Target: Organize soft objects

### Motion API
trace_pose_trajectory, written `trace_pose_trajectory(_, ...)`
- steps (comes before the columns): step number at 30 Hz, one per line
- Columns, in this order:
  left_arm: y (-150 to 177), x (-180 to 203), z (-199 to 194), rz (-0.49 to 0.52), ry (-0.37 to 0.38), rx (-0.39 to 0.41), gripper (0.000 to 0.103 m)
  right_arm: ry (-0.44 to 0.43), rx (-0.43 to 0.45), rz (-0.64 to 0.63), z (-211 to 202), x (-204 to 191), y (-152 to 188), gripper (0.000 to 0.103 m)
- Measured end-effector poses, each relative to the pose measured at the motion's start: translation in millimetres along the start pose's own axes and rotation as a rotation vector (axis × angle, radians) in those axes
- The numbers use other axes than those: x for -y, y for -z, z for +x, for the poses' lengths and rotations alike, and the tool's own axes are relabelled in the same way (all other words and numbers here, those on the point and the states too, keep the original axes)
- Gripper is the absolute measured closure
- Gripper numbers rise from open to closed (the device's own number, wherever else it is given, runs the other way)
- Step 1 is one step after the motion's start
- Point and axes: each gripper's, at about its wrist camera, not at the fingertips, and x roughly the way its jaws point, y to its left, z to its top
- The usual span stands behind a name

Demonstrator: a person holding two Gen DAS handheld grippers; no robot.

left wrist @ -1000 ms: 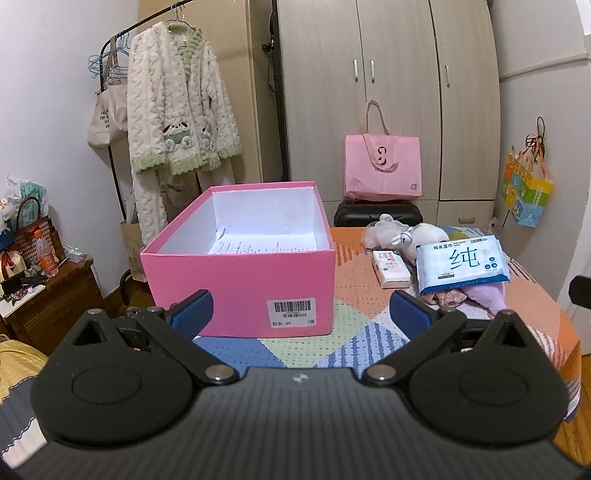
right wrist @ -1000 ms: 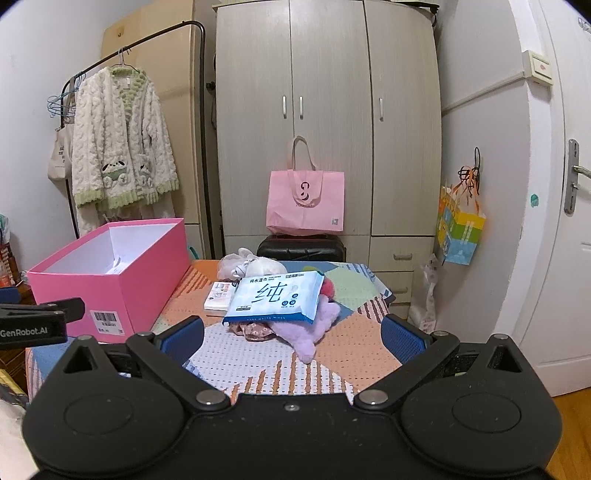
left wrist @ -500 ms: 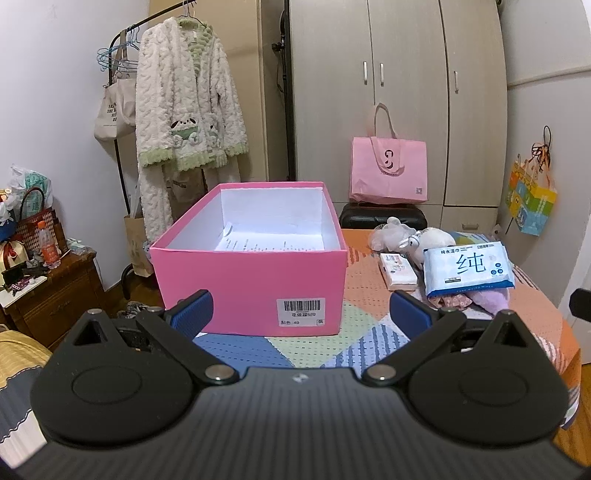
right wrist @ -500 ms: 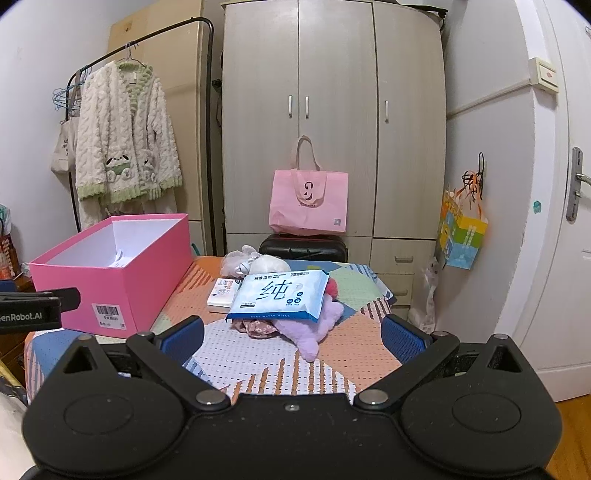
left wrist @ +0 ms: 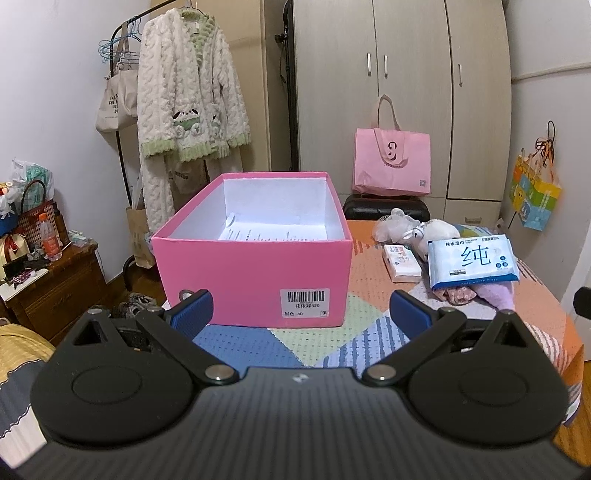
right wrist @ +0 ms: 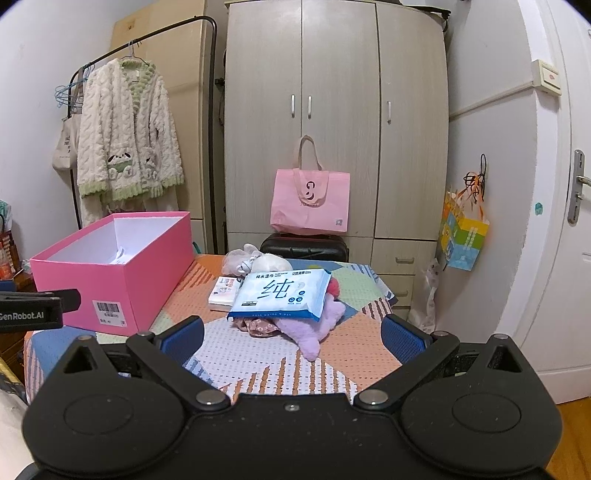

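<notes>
Both fingers point(right wrist: 404, 338) spread, wipes pack point(right wrist: 282, 293) ahead.

A home bedroom, probably; a wardrobe point(right wrist: 336, 122), a fleecy robe point(right wrist: 127, 136) on a clothes rail point(right wrist: 177, 33).

One pink box point(left wrist: 255, 273), one wipes pack point(right wrist: 280, 293), one tissue packet point(left wrist: 402, 261), one white plush point(left wrist: 424, 229), two tongs.

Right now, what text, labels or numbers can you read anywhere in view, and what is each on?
"纯": large character on the wet wipes pack.
"纯水湿巾": top line of the same pack.
"520" and "40": barcode label on the pink box.
"GenRobot.AI": left gripper's body.
Tote bag and small tissue pack: print too blurred.
</notes>
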Motion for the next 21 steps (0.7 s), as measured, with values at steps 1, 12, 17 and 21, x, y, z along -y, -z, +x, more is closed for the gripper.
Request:
trace_pose_trajectory(1, 0, 0, 0, -0.001, -0.001, 0.000, 0.000, -0.001, -0.001, 0.001, 0, 0, 0, 0.000)
trace_pose_trajectory(12, -9, 2, -3, -0.006, 0.017, 0.014, 0.000, -0.017, 0.007, -0.034, -1, -5, 2, 0.000)
trace_pose_trajectory(17, -25, 8, -2, -0.004, 0.098, 0.032, 0.000, -0.010, 0.020, -0.061, 8, -8, -3, 0.000)
trace_pose_trajectory(21, -39, 27, 7, 0.038, 0.155, 0.058, 0.000, -0.066, 0.091, -0.058, 18, 6, -7, 0.000)
